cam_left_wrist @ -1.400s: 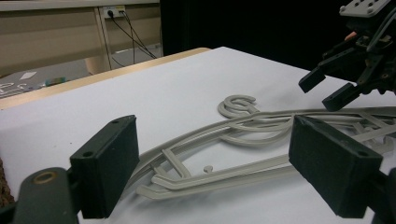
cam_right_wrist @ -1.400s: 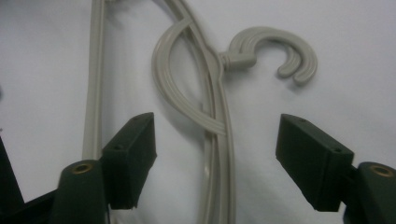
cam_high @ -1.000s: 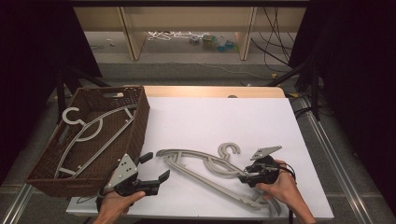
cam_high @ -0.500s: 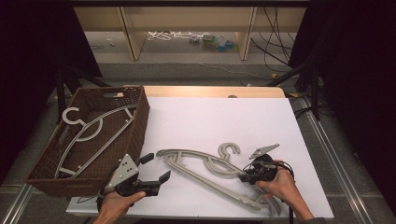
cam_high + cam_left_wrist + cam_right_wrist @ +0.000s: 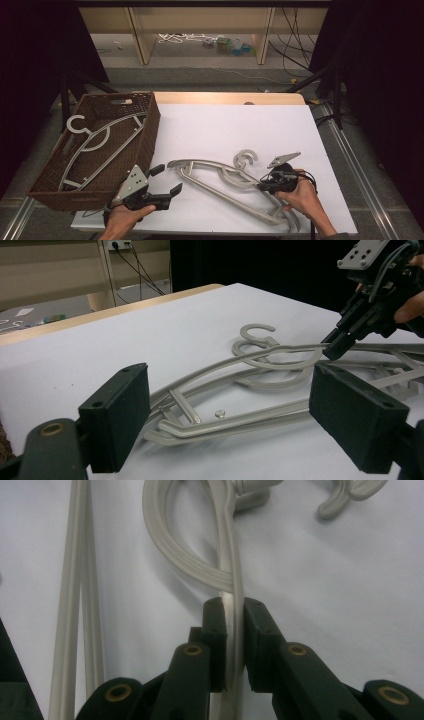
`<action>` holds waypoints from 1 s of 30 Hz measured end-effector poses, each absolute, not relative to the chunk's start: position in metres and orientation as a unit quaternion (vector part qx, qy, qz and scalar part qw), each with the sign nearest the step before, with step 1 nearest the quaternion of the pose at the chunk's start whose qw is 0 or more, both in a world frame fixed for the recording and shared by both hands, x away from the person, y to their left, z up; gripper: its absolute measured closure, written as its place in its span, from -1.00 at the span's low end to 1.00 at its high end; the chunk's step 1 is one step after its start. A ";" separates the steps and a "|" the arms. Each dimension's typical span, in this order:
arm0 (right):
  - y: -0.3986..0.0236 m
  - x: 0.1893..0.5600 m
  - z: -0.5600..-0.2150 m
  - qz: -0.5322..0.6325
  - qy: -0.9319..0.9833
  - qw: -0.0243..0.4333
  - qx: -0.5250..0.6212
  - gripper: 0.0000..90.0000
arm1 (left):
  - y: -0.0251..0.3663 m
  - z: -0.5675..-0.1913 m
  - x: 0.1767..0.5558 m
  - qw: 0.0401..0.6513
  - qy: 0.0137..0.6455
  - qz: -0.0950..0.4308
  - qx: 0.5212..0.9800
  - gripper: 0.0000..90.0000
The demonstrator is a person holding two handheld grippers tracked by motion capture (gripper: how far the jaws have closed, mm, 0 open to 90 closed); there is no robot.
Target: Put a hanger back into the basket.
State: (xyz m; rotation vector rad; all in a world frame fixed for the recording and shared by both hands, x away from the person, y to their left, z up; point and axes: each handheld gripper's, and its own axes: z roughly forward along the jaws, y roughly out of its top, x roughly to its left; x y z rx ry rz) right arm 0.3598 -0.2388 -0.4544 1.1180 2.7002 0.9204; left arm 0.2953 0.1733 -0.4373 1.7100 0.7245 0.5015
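Left tool (image 5: 162,181): nearest the person, held low at the front edge of the tabletop (image 5: 225,130), just beside the basket's front right corner. Its jaws stand wide apart with nothing between them (in the left gripper view they frame the hangers but touch none), and they point right and slightly away, toward the pile.

Right tool (image 5: 261,187): at the front right of the tabletop, pointing left. Its jaws have just been closing and now pinch a thin grey arm of the upper hanger (image 5: 231,587) between the pads.

Upper hanger, place: on the white tabletop, front centre to front right, lying on top of a second hanger (image 5: 235,197); the two touch and overlap along most of their length.

Upper hanger, long axis: runs from its left shoulder tip near the left tool, right and toward the person, ending by the right hand (image 5: 305,197). The gripped arm looks lifted slightly off the sheet in the left gripper view.

Hooks: both hooks (image 5: 246,159) point away from the person, on the far side of the pile, one just behind the other.

Basket (image 5: 150,125): brown wicker, at the left edge of the tabletop, farther back. A third hanger (image 5: 95,145) lies in it, long axis running near to far, hook at the far left end.
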 end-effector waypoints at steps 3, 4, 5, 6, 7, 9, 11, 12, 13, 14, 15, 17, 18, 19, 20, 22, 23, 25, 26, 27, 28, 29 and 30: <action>-0.238 0.359 -0.452 0.301 0.882 0.044 0.359 0.82 | 0.173 -0.438 0.295 0.570 0.312 0.211 0.730 -0.63; -0.237 0.358 -0.450 0.305 0.882 0.055 0.355 0.82 | 0.173 -0.438 0.295 0.570 0.312 0.211 0.730 -0.63; -0.237 0.358 -0.449 0.306 0.884 0.057 0.350 0.82 | 0.173 -0.438 0.295 0.573 0.311 0.211 0.728 -0.63; -0.238 0.357 -0.446 0.302 0.888 0.057 0.343 0.82 | 0.172 -0.438 0.296 0.576 0.310 0.211 0.727 -0.63; -0.238 0.357 -0.446 0.302 0.888 0.057 0.343 0.82 | 0.172 -0.438 0.296 0.576 0.310 0.211 0.727 -0.63; -0.239 0.356 -0.440 0.309 0.890 0.065 0.329 0.82 | 0.172 -0.439 0.297 0.570 0.307 0.214 0.732 -0.63; -0.240 0.355 -0.435 0.314 0.892 0.075 0.316 0.83 | 0.172 -0.438 0.296 0.567 0.313 0.213 0.732 -0.63; -0.239 0.355 -0.436 0.325 0.889 0.083 0.312 0.83 | 0.172 -0.438 0.296 0.568 0.313 0.213 0.731 -0.63; -0.240 0.354 -0.433 0.321 0.892 0.085 0.306 0.83 | 0.172 -0.439 0.296 0.569 0.312 0.212 0.730 -0.63; -0.240 0.354 -0.433 0.321 0.892 0.085 0.306 0.83 | 0.172 -0.439 0.296 0.569 0.312 0.212 0.730 -0.63; -0.241 0.353 -0.431 0.322 0.894 0.084 0.300 0.83 | 0.171 -0.439 0.296 0.568 0.317 0.208 0.730 -0.63; -0.240 0.352 -0.427 0.325 0.897 0.091 0.284 0.83 | 0.169 -0.439 0.299 0.570 0.317 0.203 0.730 -0.63; -0.239 0.352 -0.426 0.330 0.898 0.094 0.274 0.83 | 0.163 -0.437 0.304 0.572 0.322 0.197 0.729 -0.63; -0.239 0.352 -0.426 0.330 0.898 0.094 0.274 0.83 | 0.163 -0.437 0.304 0.572 0.322 0.197 0.729 -0.63; -0.237 0.349 -0.423 0.328 0.901 0.091 0.271 0.83 | 0.156 -0.436 0.308 0.563 0.312 0.198 0.739 -0.62; -0.235 0.348 -0.421 0.336 0.898 0.101 0.267 0.83 | 0.148 -0.434 0.311 0.558 0.316 0.189 0.744 -0.59; -0.235 0.348 -0.421 0.336 0.898 0.101 0.267 0.83 | 0.148 -0.434 0.311 0.558 0.316 0.189 0.744 -0.56; -0.234 0.348 -0.419 0.341 0.898 0.106 0.257 0.83 | 0.137 -0.429 0.313 0.539 0.298 0.195 0.763 -0.56; -0.234 0.346 -0.418 0.339 0.898 0.100 0.263 0.83 | 0.133 -0.428 0.313 0.533 0.294 0.196 0.769 -0.56; -0.233 0.346 -0.416 0.337 0.898 0.107 0.262 0.83 | 0.129 -0.428 0.313 0.530 0.291 0.195 0.772 -0.57; -0.233 0.346 -0.416 0.342 0.899 0.105 0.254 0.83 | 0.125 -0.427 0.315 0.526 0.288 0.188 0.778 -0.56; -0.232 0.343 -0.414 0.342 0.897 0.104 0.259 0.83 | 0.125 -0.427 0.315 0.526 0.288 0.188 0.778 -0.55; -0.231 0.343 -0.413 0.344 0.896 0.116 0.255 0.83 | 0.118 -0.427 0.318 0.520 0.281 0.185 0.785 -0.55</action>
